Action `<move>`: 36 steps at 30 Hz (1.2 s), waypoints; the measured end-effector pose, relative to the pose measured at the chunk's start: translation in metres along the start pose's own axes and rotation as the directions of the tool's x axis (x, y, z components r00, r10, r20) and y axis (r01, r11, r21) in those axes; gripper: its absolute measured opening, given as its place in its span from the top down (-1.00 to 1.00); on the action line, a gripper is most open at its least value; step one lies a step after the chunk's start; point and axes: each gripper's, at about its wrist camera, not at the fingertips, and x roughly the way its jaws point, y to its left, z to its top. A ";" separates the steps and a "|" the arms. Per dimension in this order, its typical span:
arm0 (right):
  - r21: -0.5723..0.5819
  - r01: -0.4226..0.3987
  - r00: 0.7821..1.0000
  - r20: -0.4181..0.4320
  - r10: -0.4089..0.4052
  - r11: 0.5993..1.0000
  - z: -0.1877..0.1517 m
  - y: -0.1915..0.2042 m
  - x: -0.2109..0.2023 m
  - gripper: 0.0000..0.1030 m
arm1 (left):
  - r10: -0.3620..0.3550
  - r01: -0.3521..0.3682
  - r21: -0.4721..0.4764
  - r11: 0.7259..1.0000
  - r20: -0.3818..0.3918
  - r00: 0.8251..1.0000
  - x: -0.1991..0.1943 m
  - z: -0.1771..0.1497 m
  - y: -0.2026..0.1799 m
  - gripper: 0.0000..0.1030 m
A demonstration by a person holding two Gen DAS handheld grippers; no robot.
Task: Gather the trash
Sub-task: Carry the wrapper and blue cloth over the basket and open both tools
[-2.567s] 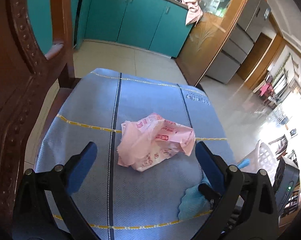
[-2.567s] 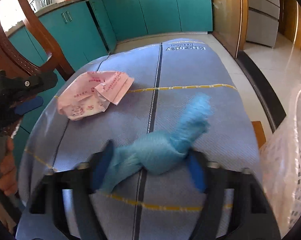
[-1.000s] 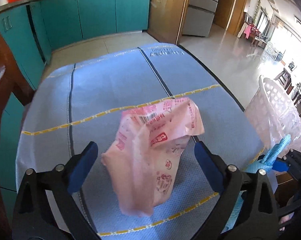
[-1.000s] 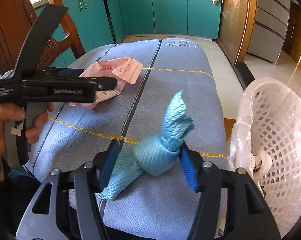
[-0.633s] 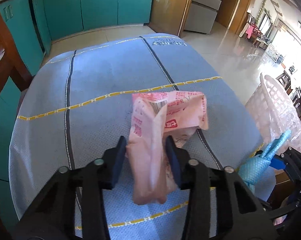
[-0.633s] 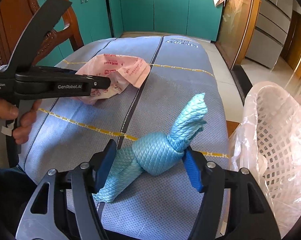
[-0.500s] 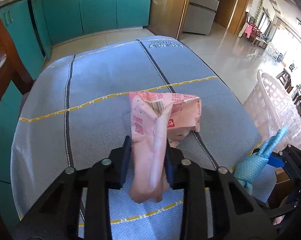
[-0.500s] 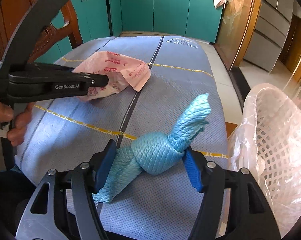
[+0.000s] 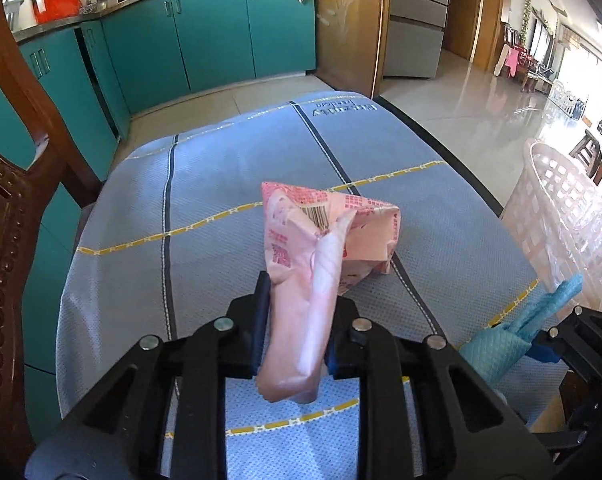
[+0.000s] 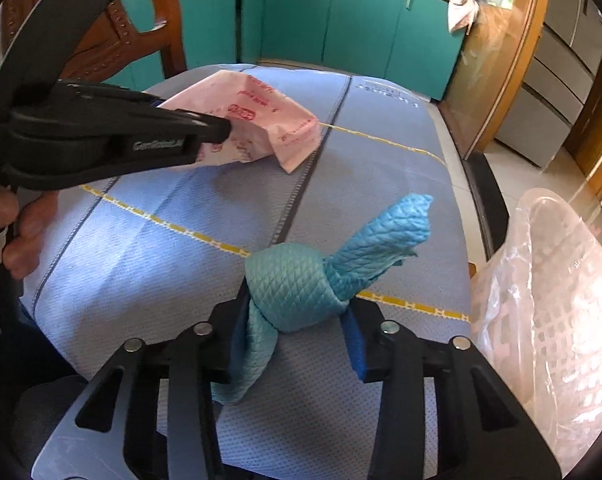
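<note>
Nearest in the left wrist view, the left gripper [image 9: 295,330] has its jaws drawn almost together on the bunched tail of a pink wrapper [image 9: 321,240]. The squeezed end sticks out behind the pads and the fuller printed part fans forward over the middle of the blue cloth-covered table [image 9: 205,184]; whether that front part touches the cloth cannot be told.

In the right wrist view the right gripper [image 10: 297,320] has just been closing on a knotted blue rag [image 10: 297,292]. Its jaws stand partly apart with the knot filling the gap and pressed on both sides. One tail droops between the arms of the gripper and the other points up toward the table's right edge.

Just beyond that right edge stands a white lattice basket [image 10: 557,320] lined with clear plastic film, the likely place for both pieces.

Risks, as I judge them: the wrapper is thin and slick and is pinched only by its tail, so a quick swing could slide it free or tear it. The rag's loose tail could catch on the basket rim, and the film liner could fold inward and block the drop. With both grippers heading for one opening, they could knock into each other.
</note>
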 end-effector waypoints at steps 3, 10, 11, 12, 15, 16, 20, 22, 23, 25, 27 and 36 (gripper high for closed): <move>-0.016 -0.010 1.000 0.013 0.010 1.000 0.001 0.003 -0.004 0.23 | 0.011 -0.011 0.002 1.000 0.010 1.000 -0.003 0.000 0.001 0.54; -0.021 0.011 0.999 0.051 -0.010 1.000 0.004 0.005 -0.016 0.23 | 0.057 -0.057 -0.015 0.998 0.043 0.997 -0.014 -0.001 0.007 0.54; -0.019 0.017 0.998 0.054 -0.016 1.000 0.005 0.003 -0.017 0.23 | 0.067 -0.066 -0.019 0.998 0.049 0.997 -0.016 -0.001 0.008 0.54; -0.016 0.019 0.998 0.056 -0.018 1.000 0.005 0.001 -0.017 0.23 | 0.072 -0.071 -0.021 0.997 0.052 0.996 -0.016 0.000 0.011 0.54; 0.000 0.025 0.998 0.056 -0.025 1.000 0.006 -0.004 -0.018 0.23 | 0.098 -0.096 -0.029 0.995 0.064 0.993 -0.020 -0.001 0.015 0.54; 0.007 0.028 0.998 0.058 -0.028 1.000 0.007 -0.007 -0.018 0.23 | 0.103 -0.100 -0.034 0.994 0.069 0.992 -0.021 -0.002 0.016 0.54; 0.048 0.028 0.995 0.099 -0.033 0.998 0.012 -0.021 -0.034 0.23 | 0.144 -0.136 -0.063 0.989 0.154 0.978 -0.041 -0.002 0.020 0.55; 0.068 0.040 0.988 0.146 -0.050 0.997 0.016 -0.034 -0.053 0.23 | 0.193 -0.182 -0.070 0.981 0.215 0.957 -0.059 -0.002 0.014 0.55; 0.081 0.048 0.984 0.168 -0.061 0.996 0.017 -0.042 -0.063 0.23 | 0.199 -0.189 -0.065 0.980 0.240 0.950 -0.068 -0.003 0.008 0.55; 0.129 0.073 0.972 0.214 -0.099 0.989 0.016 -0.069 -0.087 0.23 | 0.150 -0.135 -0.072 0.988 0.277 0.949 -0.084 -0.002 -0.004 0.55; 0.199 0.085 0.963 0.235 -0.131 0.976 0.009 -0.101 -0.108 0.23 | 0.090 -0.075 -0.060 0.995 0.291 0.953 -0.094 -0.002 -0.018 0.55; 0.372 0.170 0.942 0.209 -0.261 0.912 -0.052 -0.197 -0.151 0.23 | -0.289 0.278 0.079 0.957 0.201 0.936 -0.091 0.017 -0.125 0.55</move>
